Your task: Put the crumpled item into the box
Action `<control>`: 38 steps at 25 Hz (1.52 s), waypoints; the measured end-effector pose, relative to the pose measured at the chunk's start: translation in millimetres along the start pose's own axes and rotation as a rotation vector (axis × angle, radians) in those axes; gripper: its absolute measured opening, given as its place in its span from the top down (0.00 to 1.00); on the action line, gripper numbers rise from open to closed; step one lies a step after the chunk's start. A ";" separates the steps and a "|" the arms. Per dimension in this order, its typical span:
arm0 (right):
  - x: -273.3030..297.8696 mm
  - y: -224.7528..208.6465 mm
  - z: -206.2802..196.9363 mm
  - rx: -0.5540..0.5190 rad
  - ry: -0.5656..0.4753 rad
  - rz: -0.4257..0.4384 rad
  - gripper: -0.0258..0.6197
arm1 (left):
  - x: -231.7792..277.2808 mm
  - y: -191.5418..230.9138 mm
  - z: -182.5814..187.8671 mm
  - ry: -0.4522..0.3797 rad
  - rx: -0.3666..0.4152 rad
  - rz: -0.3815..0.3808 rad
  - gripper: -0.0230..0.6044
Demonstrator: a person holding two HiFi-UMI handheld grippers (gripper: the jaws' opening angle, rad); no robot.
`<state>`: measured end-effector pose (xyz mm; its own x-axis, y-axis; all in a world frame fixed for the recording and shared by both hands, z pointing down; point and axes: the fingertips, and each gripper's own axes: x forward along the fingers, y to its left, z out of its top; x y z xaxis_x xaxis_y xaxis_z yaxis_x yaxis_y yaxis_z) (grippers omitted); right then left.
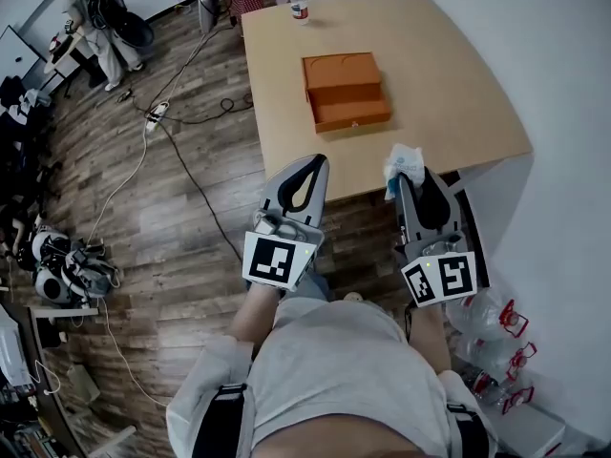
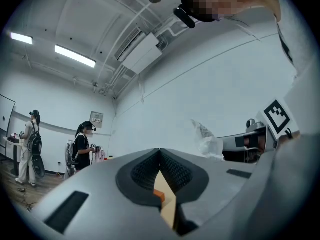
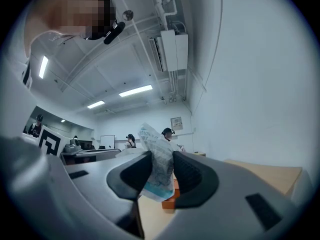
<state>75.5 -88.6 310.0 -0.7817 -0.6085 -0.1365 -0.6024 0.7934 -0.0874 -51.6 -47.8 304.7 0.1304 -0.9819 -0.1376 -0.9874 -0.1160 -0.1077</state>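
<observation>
An open orange box [image 1: 347, 92] lies in the middle of the light wooden table [image 1: 458, 84]. The crumpled item [image 1: 404, 161], a white wrapper with blue print, sticks out of my right gripper [image 1: 405, 181], which hangs at the table's near edge, short of the box. In the right gripper view both pads press on the crumpled item [image 3: 159, 168], and the box [image 3: 170, 204] shows below it. My left gripper [image 1: 307, 172] hovers at the near edge too, to the left. In the left gripper view my left gripper [image 2: 160, 153] has its tips together with nothing held.
A water bottle [image 1: 299, 0] stands at the table's far edge. Cables [image 1: 181, 113] run over the wooden floor on the left, with people [image 1: 91, 27] and gear beyond. Empty plastic bottles [image 1: 496, 342] lie at the lower right beside a white wall.
</observation>
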 end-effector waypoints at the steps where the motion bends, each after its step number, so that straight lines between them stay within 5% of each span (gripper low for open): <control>1: 5.1 1.0 -1.1 -0.001 0.001 -0.008 0.76 | 3.4 5.3 -1.1 0.001 0.000 -0.008 0.94; 21: 88.7 4.7 -17.5 -0.023 -0.015 -0.183 0.76 | 64.2 86.2 -18.2 -0.029 -0.034 -0.183 0.94; 38: 108.7 10.9 -22.4 -0.043 -0.026 -0.282 0.76 | 82.4 111.0 -23.1 -0.076 -0.071 -0.275 0.94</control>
<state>-19.7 -146.4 316.4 -0.5784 -0.8040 -0.1379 -0.8020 0.5914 -0.0838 -152.6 -145.1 304.2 0.3979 -0.8983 -0.1867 -0.9174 -0.3891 -0.0828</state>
